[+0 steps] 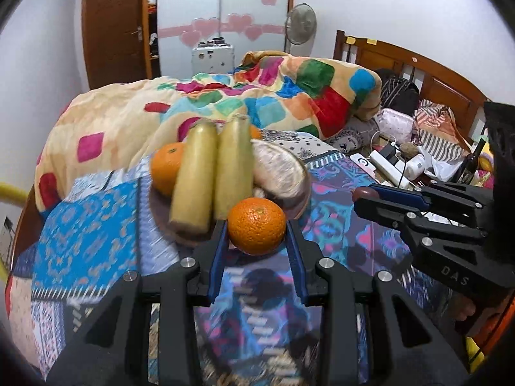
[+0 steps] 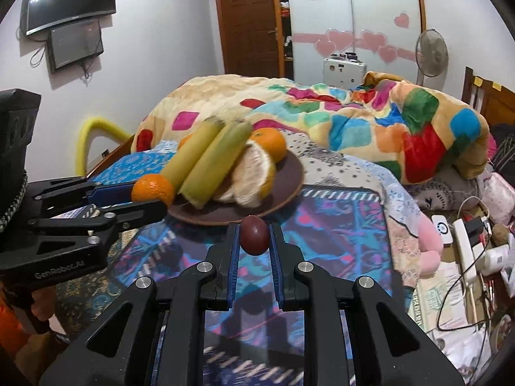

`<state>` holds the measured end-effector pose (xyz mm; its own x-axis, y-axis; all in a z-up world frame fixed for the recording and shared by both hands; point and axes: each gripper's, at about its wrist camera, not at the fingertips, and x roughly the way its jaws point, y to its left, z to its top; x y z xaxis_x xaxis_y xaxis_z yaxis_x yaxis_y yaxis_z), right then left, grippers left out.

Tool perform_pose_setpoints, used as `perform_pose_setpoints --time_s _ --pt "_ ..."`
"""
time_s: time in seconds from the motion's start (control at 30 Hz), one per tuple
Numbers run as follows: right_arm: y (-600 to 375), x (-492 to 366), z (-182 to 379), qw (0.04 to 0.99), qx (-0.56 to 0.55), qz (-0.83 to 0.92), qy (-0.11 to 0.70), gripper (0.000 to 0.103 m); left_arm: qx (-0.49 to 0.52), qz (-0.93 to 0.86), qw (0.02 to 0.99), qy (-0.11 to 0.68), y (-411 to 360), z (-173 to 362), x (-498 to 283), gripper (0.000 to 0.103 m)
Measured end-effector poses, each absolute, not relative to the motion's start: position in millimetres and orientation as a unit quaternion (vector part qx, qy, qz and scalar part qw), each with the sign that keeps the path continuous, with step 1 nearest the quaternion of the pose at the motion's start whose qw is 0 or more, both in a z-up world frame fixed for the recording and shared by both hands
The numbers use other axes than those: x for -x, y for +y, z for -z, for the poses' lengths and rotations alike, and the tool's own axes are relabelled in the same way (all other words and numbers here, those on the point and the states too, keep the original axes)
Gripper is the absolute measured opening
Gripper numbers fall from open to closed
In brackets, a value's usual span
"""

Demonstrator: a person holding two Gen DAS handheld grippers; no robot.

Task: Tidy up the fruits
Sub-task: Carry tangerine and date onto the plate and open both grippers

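Note:
My left gripper [image 1: 257, 230] is shut on an orange [image 1: 256, 225] and holds it just in front of a brown plate [image 1: 297, 201]. The plate carries two yellow-green bananas [image 1: 212, 173], another orange [image 1: 167, 167] and a peeled pomelo piece [image 1: 278, 169]. My right gripper [image 2: 254, 236] is shut on a small dark red fruit [image 2: 254, 234], close to the plate's near rim [image 2: 289, 189]. In the right wrist view the left gripper [image 2: 151, 197] with its orange [image 2: 153, 191] is at the plate's left edge. In the left wrist view the right gripper [image 1: 362, 197] is to the right.
The plate sits on a bed with a blue patterned cloth [image 1: 87, 225]. A bunched colourful blanket [image 1: 289, 96] lies behind. A power strip, cables and clutter [image 2: 466, 244] lie at the right. A wooden headboard [image 1: 418, 67] stands at the far right.

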<state>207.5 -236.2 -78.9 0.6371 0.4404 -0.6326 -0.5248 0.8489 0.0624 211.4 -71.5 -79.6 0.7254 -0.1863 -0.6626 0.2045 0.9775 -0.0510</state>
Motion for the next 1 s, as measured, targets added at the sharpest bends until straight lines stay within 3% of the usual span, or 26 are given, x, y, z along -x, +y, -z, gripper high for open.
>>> perform_pose_setpoints --time_s 0.33,1.0 --pt "-250.6 -221.9 74.8 0.907 0.056 -0.265 0.322 0.017 -0.033 0.104 0.922 0.372 -94.9 93.6 -252.1 0.036" --pt "-248.9 -224.2 71.1 0.908 0.054 -0.267 0.319 0.017 -0.009 0.111 0.916 0.386 -89.0 91.8 -244.4 0.038"
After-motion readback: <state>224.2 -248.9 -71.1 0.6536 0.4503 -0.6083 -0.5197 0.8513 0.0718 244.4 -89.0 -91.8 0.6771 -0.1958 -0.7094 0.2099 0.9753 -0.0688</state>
